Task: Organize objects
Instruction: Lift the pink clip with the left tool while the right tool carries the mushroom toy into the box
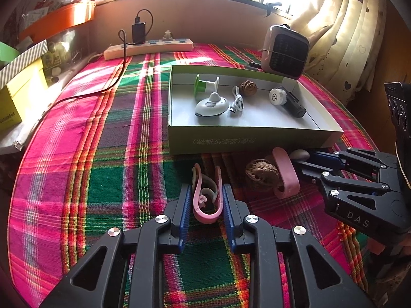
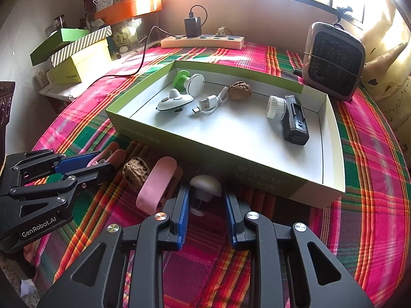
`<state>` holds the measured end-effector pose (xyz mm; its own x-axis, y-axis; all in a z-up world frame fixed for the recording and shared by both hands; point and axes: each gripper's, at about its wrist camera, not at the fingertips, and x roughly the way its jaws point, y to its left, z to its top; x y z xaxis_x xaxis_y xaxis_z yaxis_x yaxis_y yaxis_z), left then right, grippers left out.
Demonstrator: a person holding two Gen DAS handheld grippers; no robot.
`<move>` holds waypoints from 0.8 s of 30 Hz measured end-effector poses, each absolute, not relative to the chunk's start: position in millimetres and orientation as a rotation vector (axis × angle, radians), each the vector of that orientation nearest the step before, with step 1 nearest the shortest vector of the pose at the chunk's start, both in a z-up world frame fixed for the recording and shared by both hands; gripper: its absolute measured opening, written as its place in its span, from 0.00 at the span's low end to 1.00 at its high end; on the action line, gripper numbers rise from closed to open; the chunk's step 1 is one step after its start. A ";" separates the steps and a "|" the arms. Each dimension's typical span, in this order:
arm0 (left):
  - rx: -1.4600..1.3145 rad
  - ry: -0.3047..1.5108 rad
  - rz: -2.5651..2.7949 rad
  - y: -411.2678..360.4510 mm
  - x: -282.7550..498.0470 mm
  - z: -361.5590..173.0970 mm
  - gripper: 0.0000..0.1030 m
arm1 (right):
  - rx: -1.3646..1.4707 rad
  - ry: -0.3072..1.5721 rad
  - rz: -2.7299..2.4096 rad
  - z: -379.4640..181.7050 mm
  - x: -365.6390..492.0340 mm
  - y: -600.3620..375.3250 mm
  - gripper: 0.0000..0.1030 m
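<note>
My left gripper [image 1: 207,192] is shut on a pink curled clip [image 1: 205,200] just above the plaid cloth, in front of the green-sided box [image 1: 246,142]. My right gripper [image 2: 207,195] is open around a grey mushroom-shaped knob [image 2: 205,186] that stands by the box's front wall [image 2: 231,164]. A walnut [image 2: 134,170] and a pink oval clip [image 2: 154,184] lie between the two grippers. The box holds a green-and-white spool [image 2: 188,80], a white dome piece [image 2: 174,100], a USB cable [image 2: 209,104], a second walnut [image 2: 239,91], a white cap [image 2: 276,107] and a black device [image 2: 295,120].
A small heater [image 2: 334,59] stands behind the box at the right. A power strip [image 2: 203,42] with a charger and black cable lies at the back. Stacked boxes [image 2: 77,54] sit at the left edge. A curtain [image 1: 346,33] hangs at the right.
</note>
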<state>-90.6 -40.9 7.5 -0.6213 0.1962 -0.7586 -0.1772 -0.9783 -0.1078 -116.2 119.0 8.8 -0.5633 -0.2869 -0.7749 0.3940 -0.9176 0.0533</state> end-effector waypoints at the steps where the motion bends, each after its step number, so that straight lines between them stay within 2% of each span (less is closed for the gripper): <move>1: -1.246 -0.029 2.656 -41.2 -90.6 7.5 0.21 | 1.194 0.171 -2.474 8.8 -116.0 119.4 0.25; 24: -1.176 0.015 2.675 -34.2 -81.7 29.6 0.21 | 1.138 0.137 -2.488 24.9 -104.4 131.2 0.25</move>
<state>-81.7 -34.2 29.6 -0.6562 0.1951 -0.7289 -0.2033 -0.9760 -0.0783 -104.4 131.2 24.9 -0.5888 -0.3161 -0.7439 0.3957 -0.9153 0.0757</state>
